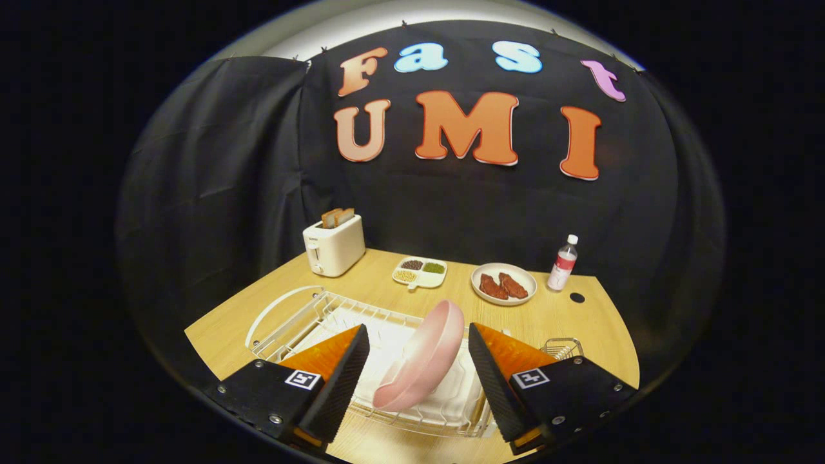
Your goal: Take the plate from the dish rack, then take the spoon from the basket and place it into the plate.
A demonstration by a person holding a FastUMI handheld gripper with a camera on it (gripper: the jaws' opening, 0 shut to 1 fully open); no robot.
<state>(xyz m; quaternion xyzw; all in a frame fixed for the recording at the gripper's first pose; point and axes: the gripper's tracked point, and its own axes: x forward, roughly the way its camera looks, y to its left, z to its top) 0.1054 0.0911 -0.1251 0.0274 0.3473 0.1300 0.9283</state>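
Because the pink plate (427, 357) stands on edge in the white wire dish rack (303, 322), leaning against the rack's wires, its rim is offered upward between the fingers of the gripper (419, 361), which are spread wide with a clear gap on either side of it; neither finger touches the plate, so nothing is held yet. That stance suits the first step, since an upright rim is something two fingers can pinch, and I judge the task barely begun. A white drip tray lies under the rack, and the rack's raised wires flank the plate, so closing too low could catch them. Just beyond the right finger sits a small wire basket (562, 348); whether a spoon lies in it cannot be made out. Farther off on the wooden table (580, 322) are a beige plate (503, 283) with two brown pieces of food, a white divided dish (420, 272) of beans and seeds, a small bottle (562, 263), and a white toaster (334, 245) with bread in it. None of these stands in the way.
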